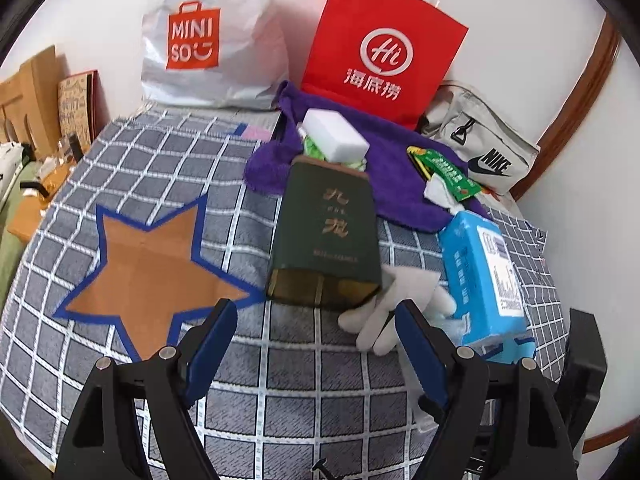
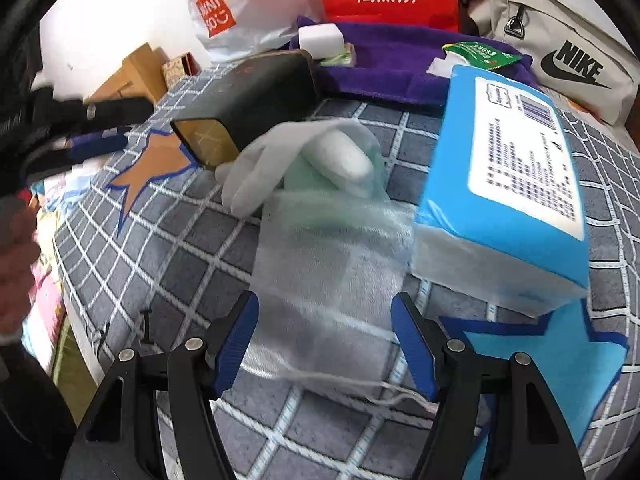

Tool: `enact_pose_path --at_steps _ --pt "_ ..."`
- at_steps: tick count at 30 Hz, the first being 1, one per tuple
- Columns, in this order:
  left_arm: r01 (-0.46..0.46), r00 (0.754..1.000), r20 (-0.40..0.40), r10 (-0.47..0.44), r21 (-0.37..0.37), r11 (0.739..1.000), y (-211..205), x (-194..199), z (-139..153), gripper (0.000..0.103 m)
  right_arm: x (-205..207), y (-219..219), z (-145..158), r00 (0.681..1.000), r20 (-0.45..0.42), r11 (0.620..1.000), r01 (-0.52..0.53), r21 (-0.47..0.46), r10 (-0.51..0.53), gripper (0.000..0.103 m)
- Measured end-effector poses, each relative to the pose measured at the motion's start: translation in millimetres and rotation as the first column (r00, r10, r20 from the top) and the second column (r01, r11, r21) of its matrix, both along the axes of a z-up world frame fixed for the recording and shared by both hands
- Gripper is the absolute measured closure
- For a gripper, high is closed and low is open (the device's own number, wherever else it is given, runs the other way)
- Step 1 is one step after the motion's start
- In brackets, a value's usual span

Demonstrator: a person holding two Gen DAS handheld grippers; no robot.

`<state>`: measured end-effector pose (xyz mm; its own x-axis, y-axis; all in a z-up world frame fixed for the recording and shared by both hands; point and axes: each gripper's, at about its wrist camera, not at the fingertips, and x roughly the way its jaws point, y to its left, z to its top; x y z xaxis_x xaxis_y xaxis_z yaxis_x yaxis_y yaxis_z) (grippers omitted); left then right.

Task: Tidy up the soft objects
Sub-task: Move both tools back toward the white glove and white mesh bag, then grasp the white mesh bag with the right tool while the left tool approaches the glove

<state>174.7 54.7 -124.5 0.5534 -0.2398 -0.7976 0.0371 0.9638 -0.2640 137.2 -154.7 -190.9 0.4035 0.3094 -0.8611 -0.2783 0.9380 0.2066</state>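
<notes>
So both tools sit open and empty: right tool (image 2: 324, 344) lined up on the mesh pouch (image 2: 328, 256), left tool (image 1: 316, 344) near the white glove (image 1: 394, 312). Next: close on the pouch.

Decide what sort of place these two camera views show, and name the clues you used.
Probably a home room, with a table or bed set up as a sorting area. Clues: a checked cloth covers the surface, shopping bags lean against the plain wall, and a Nike pouch and tissue pack lie about.
</notes>
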Motion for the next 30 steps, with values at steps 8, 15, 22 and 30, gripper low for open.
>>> enact_pose_path --at_steps 8,15,22,30 --pt "-0.012 0.999 -0.037 0.012 -0.001 1.0 -0.6 0.5 -15.0 0.023 3.5 11.2 -4.8 0.995 0.053 0.996 0.084 0.018 -0.085 0.021" --pt "0.064 0.997 -0.039 -0.066 -0.03 0.997 -21.8 -0.8 -23.9 0.023 -8.5 2.7 -4.1 0.988 0.131 0.992 0.091 -0.088 -0.079 0.089" --pt "0.158 0.986 -0.041 -0.159 -0.021 0.987 -57.1 2.4 -39.3 0.024 -28.8 -17.0 0.4 0.994 0.112 1.0 0.007 -0.022 -0.005 0.098" --pt "0.183 0.983 -0.042 -0.18 0.076 0.98 -81.9 13.8 -52.9 0.042 -44.9 -54.7 4.3 0.996 0.088 1.0 0.01 -0.002 -0.01 0.098"
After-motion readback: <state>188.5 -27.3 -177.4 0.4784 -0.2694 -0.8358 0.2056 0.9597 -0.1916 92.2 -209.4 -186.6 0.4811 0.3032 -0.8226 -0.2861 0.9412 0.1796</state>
